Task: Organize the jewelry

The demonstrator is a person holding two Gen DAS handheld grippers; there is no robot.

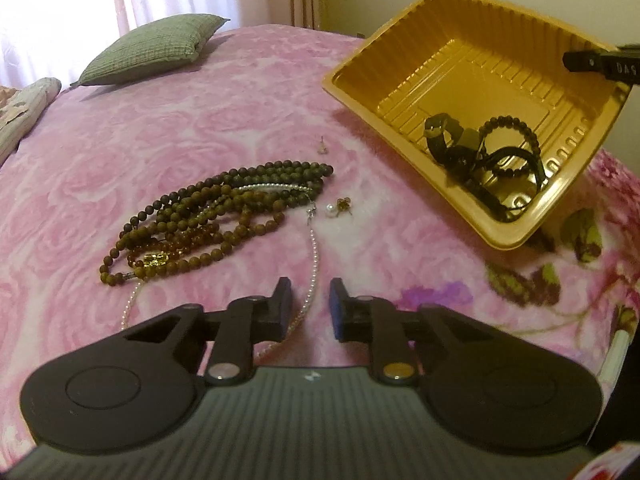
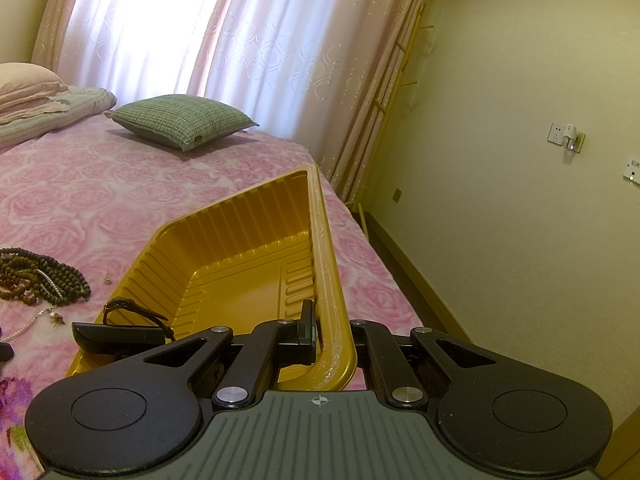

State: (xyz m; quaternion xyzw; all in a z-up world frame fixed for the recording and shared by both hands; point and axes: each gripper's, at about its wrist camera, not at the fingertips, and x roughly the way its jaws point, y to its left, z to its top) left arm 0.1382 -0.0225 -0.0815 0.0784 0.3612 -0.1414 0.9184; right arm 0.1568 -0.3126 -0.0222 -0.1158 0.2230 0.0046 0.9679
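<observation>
Left wrist view shows the left gripper [image 1: 310, 300] low over a pink bedspread with a rose pattern [image 1: 120, 160]. Its two black fingers stand a small way apart, with a thin string of tiny white pearls [image 1: 313, 264] running between them, but the pads do not squeeze it. Just past the pearls lies a heap of brown and dark round bead necklaces [image 1: 208, 216], with a white pearl earring [image 1: 330, 211] and a little gold earring [image 1: 344, 204] beside it. A yellow plastic tray with ribbed walls [image 1: 400, 52] is tipped up on the right, with black bracelets and a black watch [image 1: 480, 152] inside at its low end. Right wrist view shows the right gripper [image 2: 332, 332] pinched tight on the tray's near rim. A green checked pillow [image 2: 180, 120] sits far back on the bed.
</observation>
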